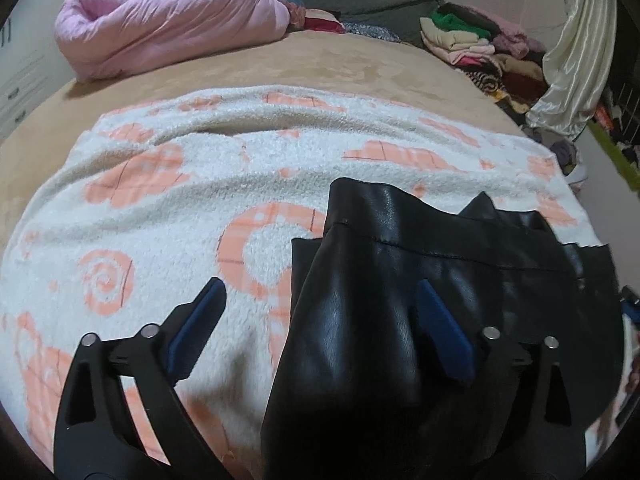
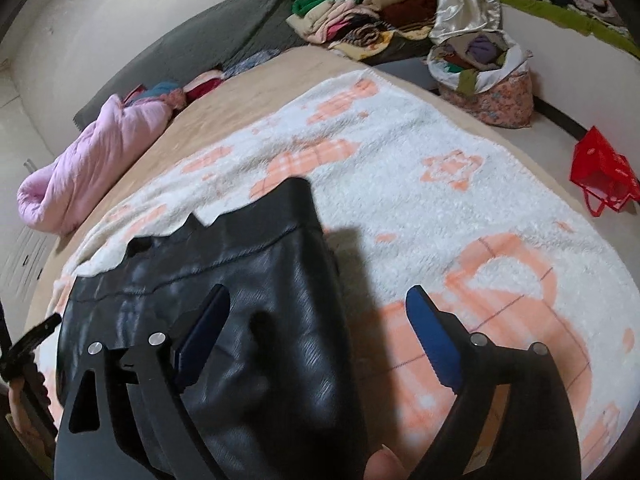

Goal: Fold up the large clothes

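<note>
Tan bed [image 1: 280, 68], pale walls [image 2: 100, 20]

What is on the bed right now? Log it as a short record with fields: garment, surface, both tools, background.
garment: black leather-look garment, lying folded on the blanket
surface: white fleece blanket with peach shapes over a tan bed cover
left tool: open, nothing gripped, above the garment's left edge
right tool: open, nothing gripped, above the garment's right edge
background: rolled pink quilt; pile of folded clothes; red bag on the floor

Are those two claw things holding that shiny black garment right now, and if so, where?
Nothing is held. Both the left gripper and right gripper are open above the black garment.
</note>
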Demonstrator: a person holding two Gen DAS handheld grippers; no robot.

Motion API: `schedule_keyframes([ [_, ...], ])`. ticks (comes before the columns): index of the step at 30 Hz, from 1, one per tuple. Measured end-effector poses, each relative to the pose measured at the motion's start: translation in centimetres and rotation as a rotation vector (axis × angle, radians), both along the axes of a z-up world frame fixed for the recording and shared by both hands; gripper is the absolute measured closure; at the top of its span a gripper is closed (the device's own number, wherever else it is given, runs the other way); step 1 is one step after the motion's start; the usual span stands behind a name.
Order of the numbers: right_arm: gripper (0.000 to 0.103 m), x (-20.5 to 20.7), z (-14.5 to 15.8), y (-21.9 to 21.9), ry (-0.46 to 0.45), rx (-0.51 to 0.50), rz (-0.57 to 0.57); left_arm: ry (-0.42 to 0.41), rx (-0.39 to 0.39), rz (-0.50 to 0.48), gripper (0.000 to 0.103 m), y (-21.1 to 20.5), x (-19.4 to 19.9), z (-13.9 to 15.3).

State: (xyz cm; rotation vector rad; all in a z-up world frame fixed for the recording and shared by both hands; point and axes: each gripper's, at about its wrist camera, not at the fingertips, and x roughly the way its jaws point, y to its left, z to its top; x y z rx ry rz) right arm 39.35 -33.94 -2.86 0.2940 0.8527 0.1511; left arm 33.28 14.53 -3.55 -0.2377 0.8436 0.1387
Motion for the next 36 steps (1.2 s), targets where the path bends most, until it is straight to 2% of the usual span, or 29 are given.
schedule_keyframes([
  [7, 0.014, -1.5, -0.8, 0.1, 0.036, 0.057, 0.047, 0.07, -0.201, -0.018, 0.014, 1.9, -1.9, -1.9],
  [10, 0.016, -1.9, -1.3, -0.3, 0.056, 0.093, 0.054, 0.104, -0.225, -0.035, 0.014, 1.6, -2.4, -3.2],
  [11, 0.018, -1.8, -1.6, -0.4, 0.063, 0.097, 0.061, 0.108, -0.233, -0.039, 0.014, 1.4, -2.5, -3.5],
  [13, 0.038, -1.6, -2.3, -0.5, 0.085, 0.112, 0.082, 0.109, -0.272, -0.044, 0.015, 1.1, -2.6, -4.1],
  [14, 0.042, -1.5, -2.9, -0.5, 0.103, 0.137, 0.101, 0.11, -0.28, -0.044, 0.019, 1.0, -2.7, -4.2],
  [15, 0.05, -1.3, -3.4, -0.5, 0.117, 0.173, 0.12, 0.11, -0.289, -0.048, 0.032, 0.8, -2.7, -4.4],
  [16, 0.051, -1.2, -3.7, -0.6, 0.122, 0.19, 0.126, 0.105, -0.301, -0.057, 0.042, 0.6, -2.7, -4.4],
  [17, 0.053, -1.1, -3.8, -0.6, 0.123, 0.19, 0.132, 0.103, -0.293, -0.054, 0.042, 0.3, -2.7, -4.3],
  [21, 0.068, -1.1, -3.5, -0.6, 0.122, 0.23, 0.16, 0.1, -0.252, -0.055, 0.061, -0.3, -2.8, -3.6],
  [22, 0.07, -1.2, -3.3, -0.4, 0.116, 0.218, 0.166, 0.096, -0.249, -0.055, 0.066, -0.2, -3.0, -3.4],
  [25, 0.072, -1.6, -2.7, 0.5, 0.103, 0.176, 0.181, 0.082, -0.283, -0.053, 0.073, 0.5, -3.6, -2.9],
  [29, 0.073, -2.2, -2.1, 1.7, 0.099, 0.231, 0.231, 0.069, -0.267, -0.042, 0.074, 1.7, -5.5, -2.4],
  [36, 0.074, -3.7, -1.5, 5.9, 0.103, 0.144, 0.33, 0.054, -0.252, 0.016, 0.074, 4.3, -9.5, -2.1],
])
